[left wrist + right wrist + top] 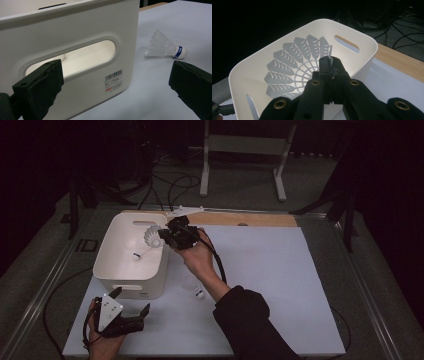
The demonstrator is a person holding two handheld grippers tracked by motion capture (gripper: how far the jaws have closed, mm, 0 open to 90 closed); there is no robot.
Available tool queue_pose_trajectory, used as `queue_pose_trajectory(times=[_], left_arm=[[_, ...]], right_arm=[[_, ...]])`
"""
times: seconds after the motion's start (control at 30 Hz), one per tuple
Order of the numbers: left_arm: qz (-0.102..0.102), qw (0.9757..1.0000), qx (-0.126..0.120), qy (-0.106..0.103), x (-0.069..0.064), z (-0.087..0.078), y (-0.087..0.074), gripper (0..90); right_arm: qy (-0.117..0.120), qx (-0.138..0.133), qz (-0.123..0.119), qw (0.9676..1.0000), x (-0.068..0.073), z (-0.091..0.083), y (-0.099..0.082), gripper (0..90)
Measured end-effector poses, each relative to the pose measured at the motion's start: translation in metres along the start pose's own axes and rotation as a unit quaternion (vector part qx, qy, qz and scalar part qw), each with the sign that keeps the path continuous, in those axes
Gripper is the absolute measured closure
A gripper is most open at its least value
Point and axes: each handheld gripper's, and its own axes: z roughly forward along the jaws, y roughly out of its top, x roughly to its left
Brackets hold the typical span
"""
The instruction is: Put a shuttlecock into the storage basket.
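Right now the right hand-held gripper pinches a white shuttlecock by its skirt over the white bin, while the left hand-held gripper rests wide apart on the surface, holding nothing.

The white bin is standing at the left of the bench, its walls blocking any level pass there, while its open top is leaving room from above. The right gripper is occupying the space over the bin's right rim, with a shuttlecock pinched in its jaws. The left gripper, jaws spread, is sitting just beside the bin's near wall. A second shuttlecock is lying right of the bin, under the right forearm. The bench's right half is offering open room.
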Motion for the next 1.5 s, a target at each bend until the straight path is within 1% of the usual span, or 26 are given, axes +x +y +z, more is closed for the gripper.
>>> queue_pose_trajectory(times=[0.1,0.57,0.6,0.63,0.67,0.7,0.73,0.77,0.8,0.87,0.93,1.03,1.13,1.2,1.3,1.5], left_arm=[[0.000,1.0000,0.000,0.000,0.000,0.000,0.000,0.2],[0.000,1.0000,0.001,0.000,0.000,0.000,0.000,0.2],[0.000,1.0000,0.001,0.000,0.000,0.000,0.000,0.2],[0.000,1.0000,0.001,0.000,0.000,0.000,0.000,0.2],[0.001,1.0000,0.001,0.001,0.000,0.000,0.000,0.2],[0.000,1.0000,0.000,0.001,0.000,0.000,0.000,0.2],[0.000,1.0000,0.001,0.000,0.000,0.000,0.000,0.2],[0.000,1.0000,0.000,0.000,0.000,0.000,0.000,0.2],[0.000,1.0000,0.000,0.000,0.000,0.000,0.000,0.2],[0.000,1.0000,0.001,0.001,0.000,0.000,0.000,0.2],[0.001,1.0000,0.001,0.000,0.000,0.000,0.000,0.2],[0.000,1.0000,0.000,0.001,0.000,0.000,0.000,0.2],[0.000,1.0000,0.001,0.000,0.000,0.000,0.000,0.2],[0.000,1.0000,0.001,0.000,0.000,0.000,0.000,0.2],[0.000,1.0000,0.000,0.000,0.000,0.000,0.000,0.2],[0.000,1.0000,0.000,0.000,0.000,0.000,0.000,0.2]], right_arm=[[0.000,0.000,0.003,1.0000,0.001,0.001,0.000,89.3],[0.008,-0.001,-0.002,1.0000,0.009,0.006,0.002,89.0],[0.010,-0.002,-0.002,0.9999,0.009,0.006,0.002,87.2],[0.014,-0.005,-0.001,0.9999,0.009,0.006,0.002,81.0],[0.019,-0.010,0.002,0.9998,0.008,0.006,0.002,70.5],[0.026,-0.016,0.009,0.9995,0.007,0.006,0.002,60.0],[0.031,-0.022,0.024,0.9990,0.005,0.006,0.003,53.0],[0.031,-0.024,0.034,0.9987,0.004,0.005,0.003,45.9],[0.023,-0.022,0.036,0.9988,0.003,0.005,0.003,39.6],[0.018,-0.014,0.028,0.9993,0.001,0.006,0.003,34.3],[0.007,-0.012,0.022,0.9997,0.001,0.005,0.002,29.9],[0.003,-0.011,0.019,0.9998,0.000,0.004,0.002,23.3],[-0.003,-0.011,0.007,0.9999,-0.001,0.003,0.001,18.8],[-0.009,-0.009,-0.005,0.9999,-0.002,0.002,0.000,18.1],[-0.011,-0.007,-0.010,0.9999,-0.003,0.000,-0.002,18.3],[-0.026,-0.007,-0.026,0.9993,-0.007,-0.002,-0.006,18.5]])
